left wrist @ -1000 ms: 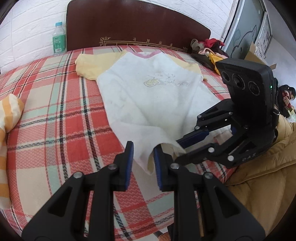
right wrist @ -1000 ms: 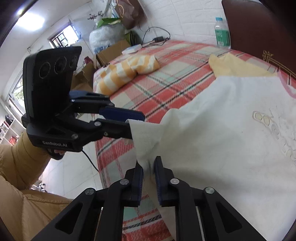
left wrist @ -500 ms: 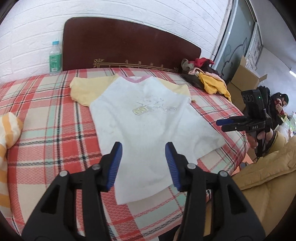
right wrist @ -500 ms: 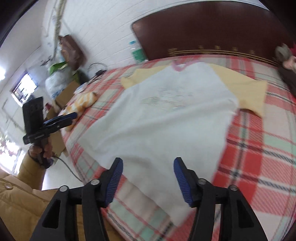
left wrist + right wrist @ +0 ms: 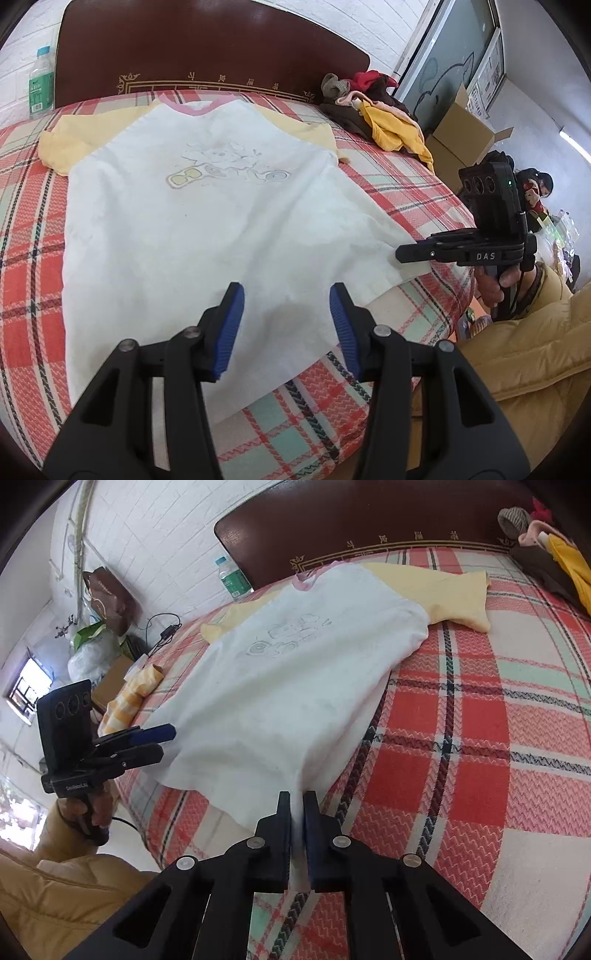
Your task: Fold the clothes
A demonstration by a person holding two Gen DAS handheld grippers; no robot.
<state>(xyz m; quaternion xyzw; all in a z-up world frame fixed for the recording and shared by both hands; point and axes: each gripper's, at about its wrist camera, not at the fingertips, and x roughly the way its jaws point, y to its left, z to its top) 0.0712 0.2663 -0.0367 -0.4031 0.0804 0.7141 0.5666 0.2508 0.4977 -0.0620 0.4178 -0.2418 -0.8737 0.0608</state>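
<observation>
**At the bed's near edge: 1 corner pinched, 1 gripper spread**

Low in the right wrist view, the right gripper (image 5: 296, 805) is clenched on the hem corner of the white T-shirt (image 5: 288, 686), a strip of white cloth running down between its nearly closed fingers. The left gripper (image 5: 286, 325) stands released, its blue pads (image 5: 231, 332) spread wide over the hem at the bottom centre of the left wrist view, gripping nothing. The T-shirt lies face up across the plaid bedspread (image 5: 33, 229), pink collar toward the headboard at the top of the frame, yellow sleeves out to each side.

As I judge it, pulling with only 1 corner held would drag the shirt askew and skew the fold; the thin pinch could also slip free, and the hem sits near the mattress edge, so loose cloth may slide off.

An open cardboard box (image 5: 458, 144) stands at the right of the left wrist view; its contents are hidden. A plastic water bottle (image 5: 38, 88) stands at the upper left; I cannot tell how full it is.
</observation>
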